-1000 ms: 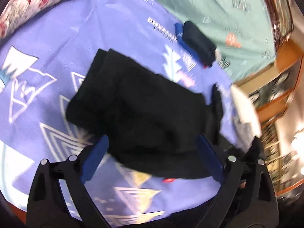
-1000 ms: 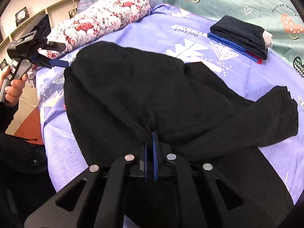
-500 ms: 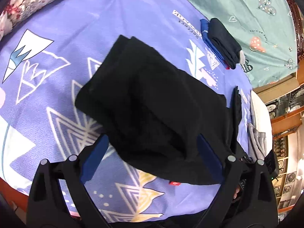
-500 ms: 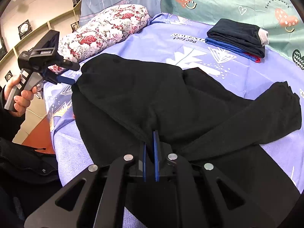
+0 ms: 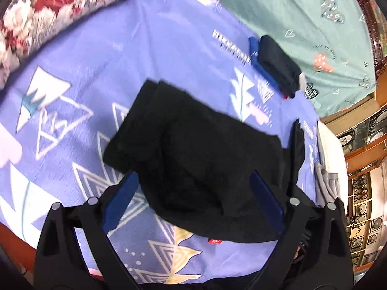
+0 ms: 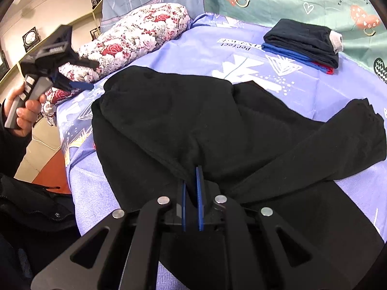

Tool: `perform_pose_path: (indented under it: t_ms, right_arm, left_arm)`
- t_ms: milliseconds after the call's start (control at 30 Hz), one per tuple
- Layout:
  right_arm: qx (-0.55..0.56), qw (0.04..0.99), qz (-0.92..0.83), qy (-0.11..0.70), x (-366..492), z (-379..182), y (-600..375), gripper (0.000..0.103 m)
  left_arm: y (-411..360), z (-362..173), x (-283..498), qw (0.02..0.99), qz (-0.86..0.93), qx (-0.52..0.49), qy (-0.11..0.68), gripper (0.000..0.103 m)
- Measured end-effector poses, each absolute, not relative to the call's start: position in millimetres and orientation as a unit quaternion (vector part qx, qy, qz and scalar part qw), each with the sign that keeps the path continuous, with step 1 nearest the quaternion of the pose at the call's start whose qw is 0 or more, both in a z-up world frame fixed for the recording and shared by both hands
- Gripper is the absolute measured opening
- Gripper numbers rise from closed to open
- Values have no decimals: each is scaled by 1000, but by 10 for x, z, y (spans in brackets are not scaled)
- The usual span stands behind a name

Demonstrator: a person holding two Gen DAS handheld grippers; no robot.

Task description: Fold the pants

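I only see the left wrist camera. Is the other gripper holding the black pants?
Observer: Yes. The right gripper is shut on a fold of the black pants.
Child: What does my left gripper look like from over there?
Observer: A hand holds the left gripper up beside the floral pillow, not touching the pants.

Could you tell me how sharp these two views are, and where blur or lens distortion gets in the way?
Left wrist view: motion-smeared throughout; the floral pillow and the printing on the purple sheet are soft, and the black pants show no fabric detail. Right wrist view: sharp, so the pants' folds read clearly, though the left hand-held gripper at the edge is slightly blurred. Both views bow towards dark fisheye corners.
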State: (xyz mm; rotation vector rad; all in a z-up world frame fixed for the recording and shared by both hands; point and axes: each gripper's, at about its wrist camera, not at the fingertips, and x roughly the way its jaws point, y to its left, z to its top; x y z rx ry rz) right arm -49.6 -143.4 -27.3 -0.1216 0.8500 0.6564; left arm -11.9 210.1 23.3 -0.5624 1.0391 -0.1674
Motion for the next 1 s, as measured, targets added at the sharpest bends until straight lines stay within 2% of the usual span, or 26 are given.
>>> perform_pose_path:
  t_ms: [300, 500, 633, 1000]
  right_arm:
    - [-54, 863, 314, 392, -553, -229, -1474, 9]
    - [-46, 861, 318, 394, -540, -230, -1486, 9]
    - [-43, 863, 318, 391, -551, -222, -1509, 9]
    - [-35, 862, 321, 391, -545, -210, -1534, 9]
  left_arm:
    - [2321, -190, 210, 806, -23, -287, 517, 94]
    - [2300, -94, 267, 818, -36, -283, 499, 94]
    - [2200, -143, 342, 812, -34, -254, 525, 94]
    - [2130, -201, 278, 792, -56, -281, 539, 94]
